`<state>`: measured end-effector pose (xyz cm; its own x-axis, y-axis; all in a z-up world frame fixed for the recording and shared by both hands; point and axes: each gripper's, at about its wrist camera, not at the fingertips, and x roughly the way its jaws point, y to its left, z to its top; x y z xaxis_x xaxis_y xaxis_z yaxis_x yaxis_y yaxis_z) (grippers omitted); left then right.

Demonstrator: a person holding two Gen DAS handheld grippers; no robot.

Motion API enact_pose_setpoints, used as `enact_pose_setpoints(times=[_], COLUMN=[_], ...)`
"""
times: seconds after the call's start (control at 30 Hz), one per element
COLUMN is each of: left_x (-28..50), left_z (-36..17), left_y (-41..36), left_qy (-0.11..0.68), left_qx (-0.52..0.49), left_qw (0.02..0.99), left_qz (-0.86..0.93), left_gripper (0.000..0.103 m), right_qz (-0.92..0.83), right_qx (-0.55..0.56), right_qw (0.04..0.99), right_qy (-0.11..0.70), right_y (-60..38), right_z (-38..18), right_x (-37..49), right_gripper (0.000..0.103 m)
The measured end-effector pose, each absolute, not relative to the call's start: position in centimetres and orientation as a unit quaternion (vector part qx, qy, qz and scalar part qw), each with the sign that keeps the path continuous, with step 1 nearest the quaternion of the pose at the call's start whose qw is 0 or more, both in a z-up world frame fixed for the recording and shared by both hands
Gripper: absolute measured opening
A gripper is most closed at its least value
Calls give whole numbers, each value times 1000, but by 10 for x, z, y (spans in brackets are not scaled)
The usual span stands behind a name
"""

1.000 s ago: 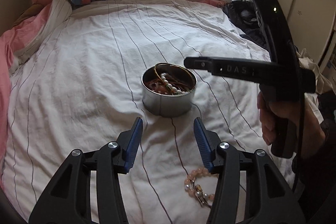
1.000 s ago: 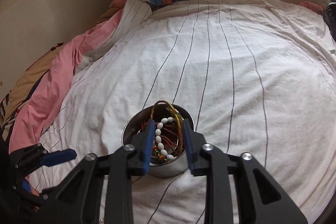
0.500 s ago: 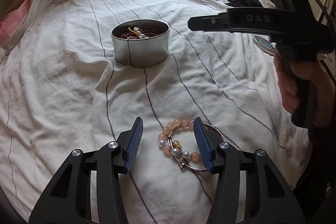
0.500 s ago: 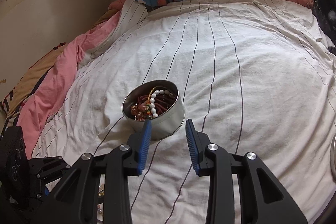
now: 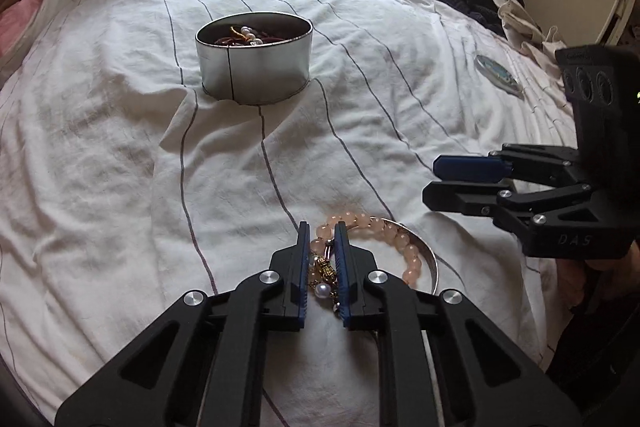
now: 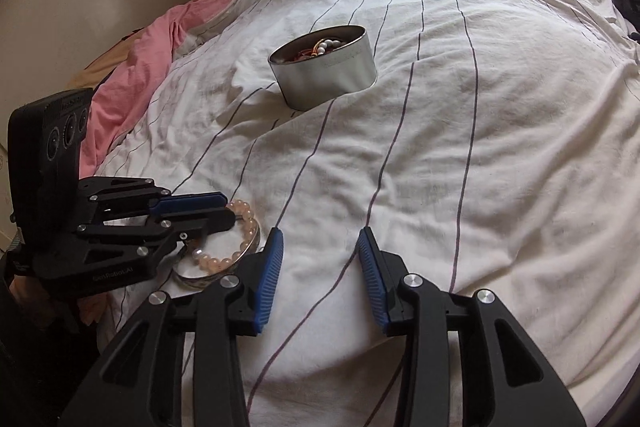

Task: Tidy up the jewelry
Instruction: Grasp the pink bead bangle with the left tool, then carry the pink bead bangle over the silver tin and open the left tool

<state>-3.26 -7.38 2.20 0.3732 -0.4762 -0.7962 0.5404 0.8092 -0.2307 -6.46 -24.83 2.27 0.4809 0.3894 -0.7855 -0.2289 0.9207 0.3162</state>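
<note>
The left gripper (image 5: 323,239) is clamped on the near side of the pink bead bracelet (image 5: 394,237), which lies on the bed (image 5: 100,155) together with a thin silver bangle (image 5: 430,259); a gold charm and a pearl sit between its 2 blue pads (image 5: 303,267). The right gripper (image 6: 320,251) hovers just beside it with its fingers spread apart, holding nothing. The round metal tin (image 5: 254,61), already containing pearls and red strands, stands upright on the striped sheet well apart from both grippers, farther up the bed.
</note>
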Motion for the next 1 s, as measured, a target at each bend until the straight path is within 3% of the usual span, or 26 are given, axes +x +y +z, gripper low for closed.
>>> enact_pose_setpoints(times=[0.27, 0.43, 0.57, 0.6, 0.67, 0.7, 0.73, 1.0], left_x=[-25, -17, -18, -18, -20, -21, -21, -3], left_z=[51, 52, 54, 56, 60, 62, 65, 98], left_y=[-43, -35, -36, -36, -33, -32, -32, -32], left_qy=[411, 408, 402, 397, 387, 381, 375, 341], left_qx=[-74, -91, -82, -83, -88, -88, -89, -97], left_qw=[848, 855, 862, 863, 866, 867, 869, 878], left_qz=[-327, -306, -299, -300, -305, -308, -311, -321], left_gripper=[7, 7, 7, 7, 7, 7, 7, 7], right_qz=[203, 232, 226, 223, 212, 211, 214, 179], right_qx=[87, 56, 50, 44, 22, 16, 14, 37], right_qw=[855, 854, 849, 847, 845, 844, 843, 878], right_qy=[469, 463, 476, 481, 490, 493, 494, 443], right_y=[-239, -212, -197, -193, -185, -184, -184, -220], right_z=[26, 31, 25, 22, 17, 15, 16, 48], right_x=[-68, -69, -60, -57, -53, -51, -51, -45], right_gripper=[42, 53, 53, 51, 27, 10, 4, 4])
